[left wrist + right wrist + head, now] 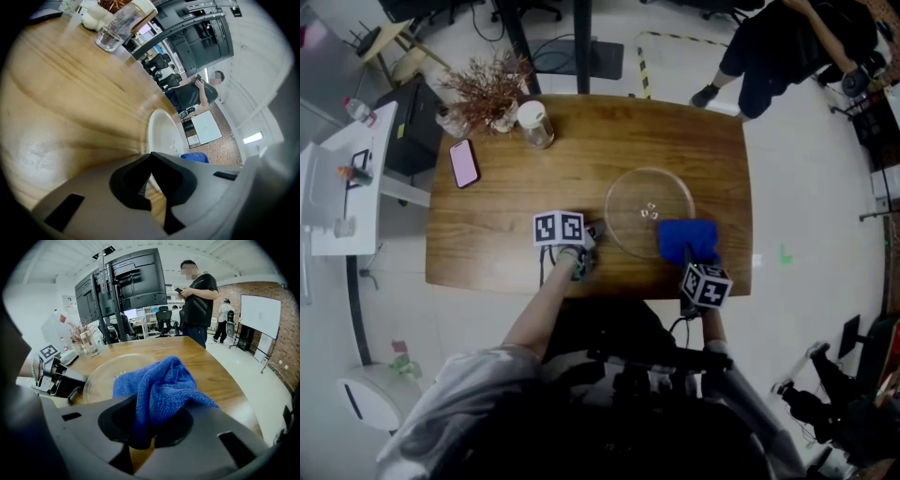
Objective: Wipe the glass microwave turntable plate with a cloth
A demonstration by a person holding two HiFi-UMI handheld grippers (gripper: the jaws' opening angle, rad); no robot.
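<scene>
The round glass turntable plate lies flat on the wooden table, towards its near right. My left gripper reaches the plate's left rim; in the left gripper view its jaws stand all but closed right at the rim of the plate, apparently shut on it. The right gripper is shut on a bunched blue cloth, which rests over the plate's near right edge. From the right gripper view the cloth rises out of the jaws, with the plate behind it and the left gripper beyond.
A pink phone, a lidded glass jar and a vase of dried twigs stand at the table's far left. A person stands past the far right corner. A white side table is on the left.
</scene>
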